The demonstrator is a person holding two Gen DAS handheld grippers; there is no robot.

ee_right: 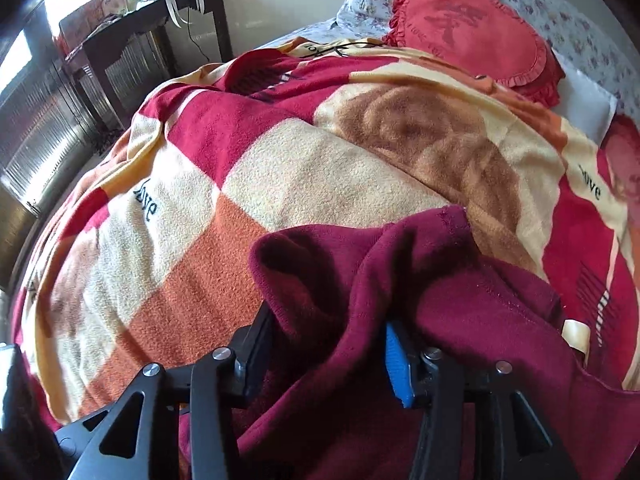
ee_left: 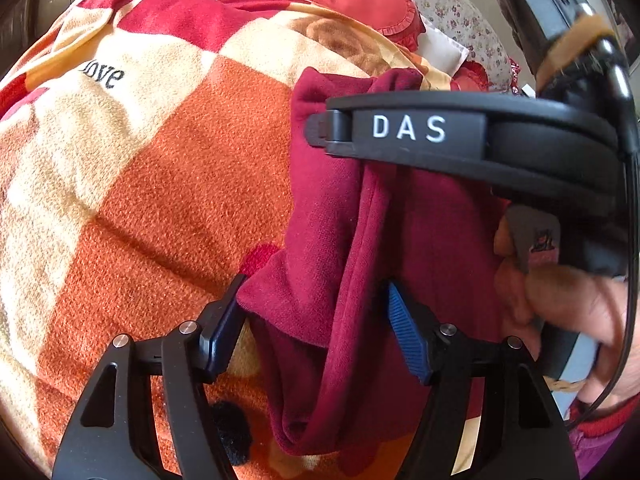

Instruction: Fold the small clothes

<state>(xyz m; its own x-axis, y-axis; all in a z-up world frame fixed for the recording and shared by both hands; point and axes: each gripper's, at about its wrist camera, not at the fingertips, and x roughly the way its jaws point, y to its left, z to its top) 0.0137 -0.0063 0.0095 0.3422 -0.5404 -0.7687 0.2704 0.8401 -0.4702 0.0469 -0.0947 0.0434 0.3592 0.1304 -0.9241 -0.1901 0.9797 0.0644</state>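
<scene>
A dark red small garment (ee_left: 340, 248) lies bunched on a checked orange, cream and red blanket (ee_left: 160, 184). My left gripper (ee_left: 316, 328) stands open around a fold of the garment, with cloth between its blue pads (ee_left: 408, 332). The right gripper's black body marked DAS (ee_left: 408, 128) reaches across the garment from the right, held by a hand (ee_left: 560, 304). In the right wrist view the garment (ee_right: 400, 288) is heaped over my right gripper (ee_right: 328, 344), whose jaws stand open with cloth draped between them; the blue pad (ee_right: 398, 364) shows.
A red heart-shaped ruffled cushion (ee_right: 472, 28) and floral pillows (ee_right: 560, 12) lie at the bed's head. A dark wooden side table (ee_right: 140, 36) stands by the window at the far left. The blanket (ee_right: 280, 176) spreads wide left of the garment.
</scene>
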